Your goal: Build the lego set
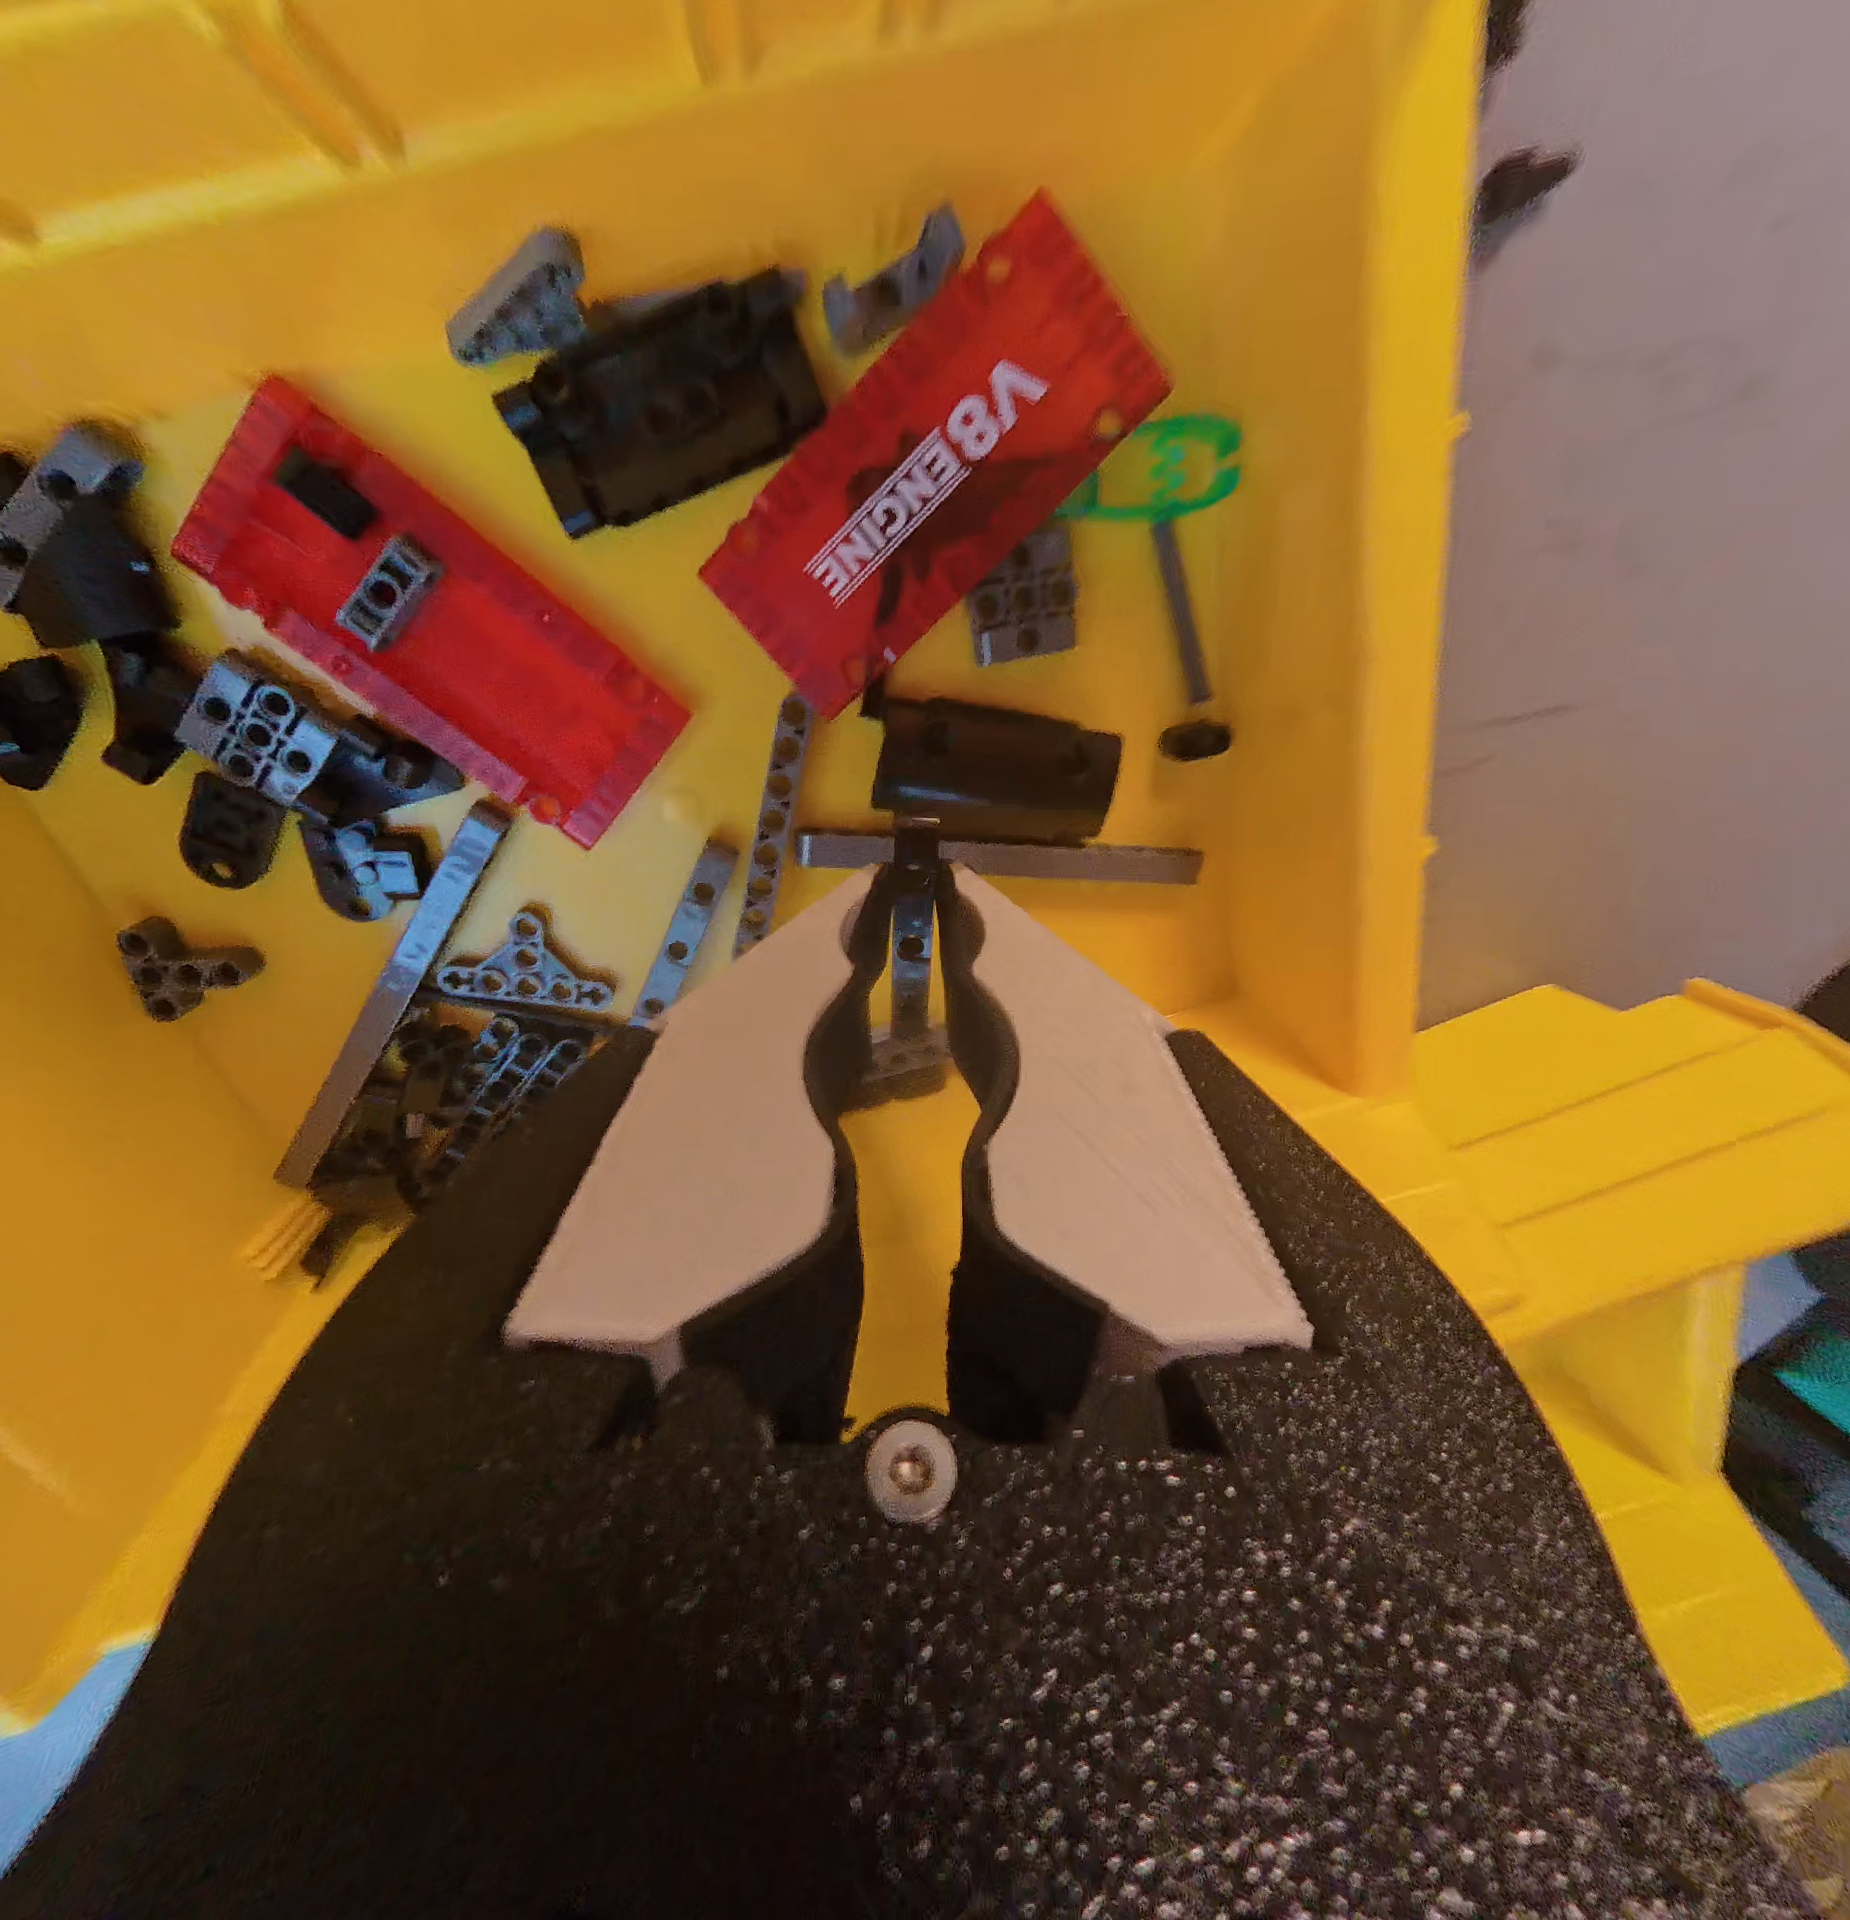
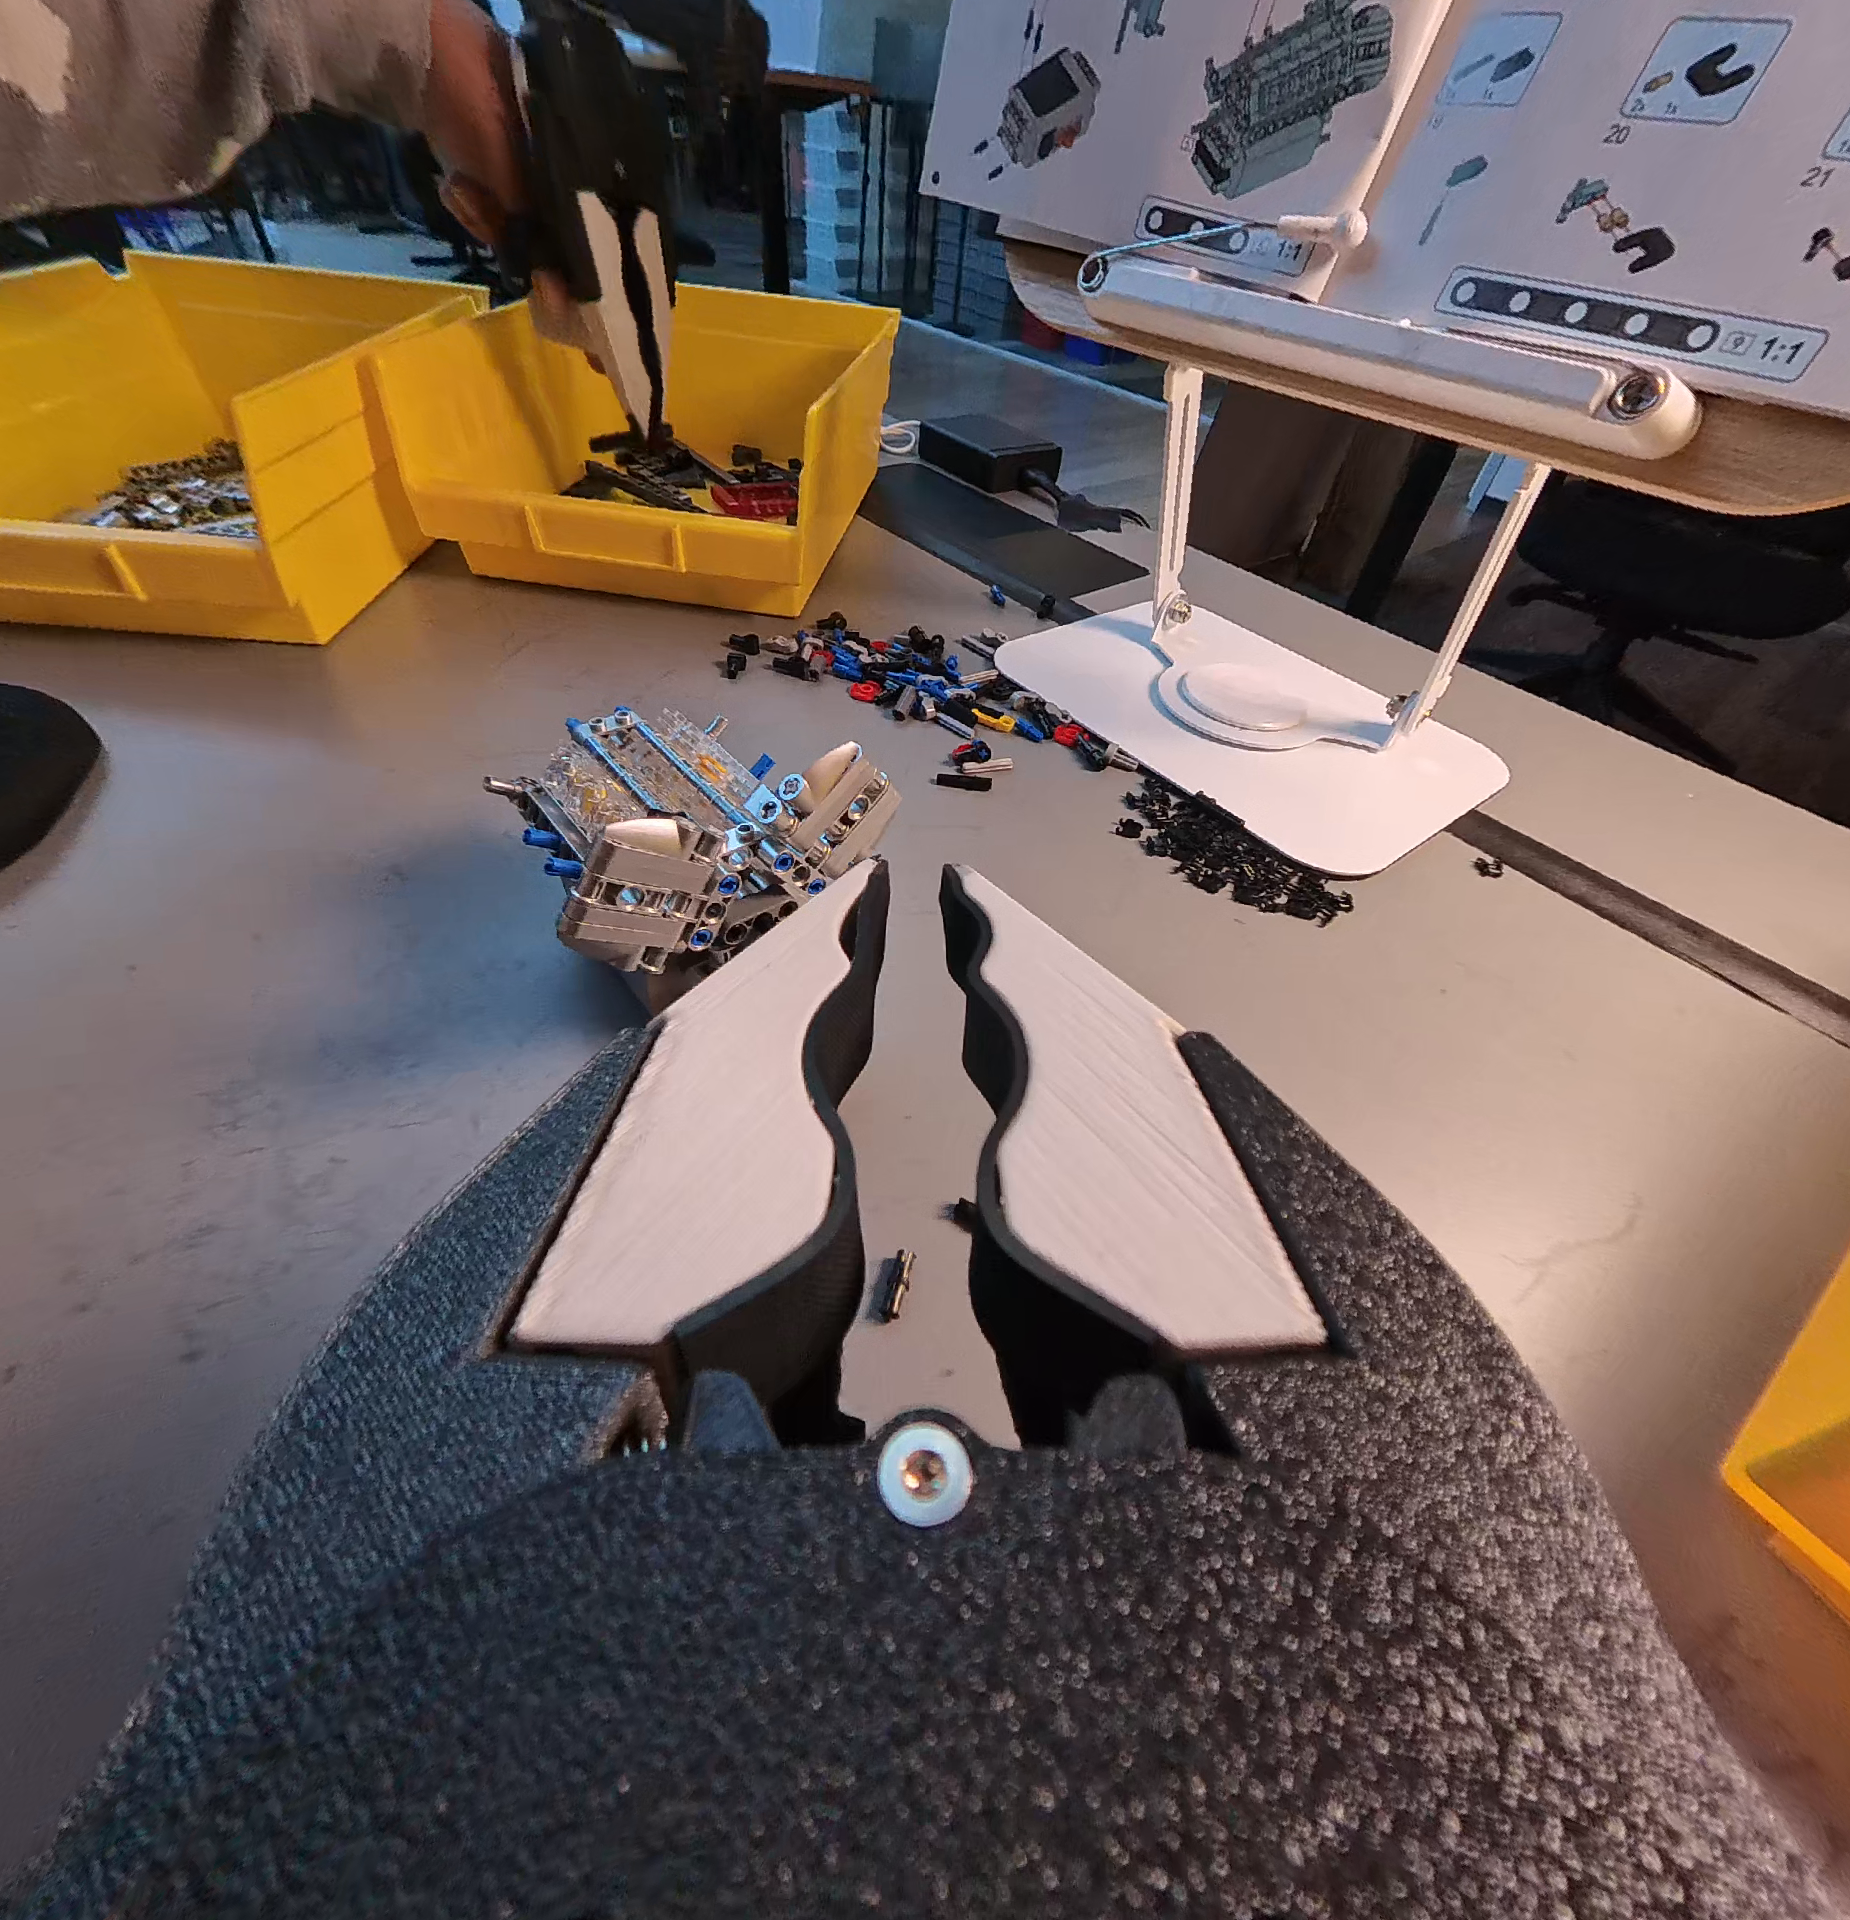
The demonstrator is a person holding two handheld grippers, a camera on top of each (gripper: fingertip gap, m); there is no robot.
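My left gripper (image 1: pixel 916 883) reaches down into a yellow bin (image 1: pixel 1316 623) of building-toy parts. Its pads are shut on a thin grey beam with holes (image 1: pixel 910 951) that stands upright between them, a small black part at its top end. A long grey beam (image 1: pixel 1087 862) and a black block (image 1: pixel 994 769) lie just beyond the tips. The left gripper also shows in the right wrist view (image 2: pixel 646 400), tips down in the bin (image 2: pixel 640 540). My right gripper (image 2: pixel 913 878) hovers over the grey table, slightly open and empty, right beside a grey engine-like model (image 2: pixel 682 831).
Two red panels (image 1: pixel 422 603) (image 1: pixel 942 447) and many grey and black parts lie in the bin. A second yellow bin (image 2: pixel 173 582), a white stand with an instruction sheet (image 2: pixel 1253 727), coloured pins (image 2: pixel 900 675), black pins (image 2: pixel 1233 862) and one loose pin (image 2: pixel 897 1283) are on the table.
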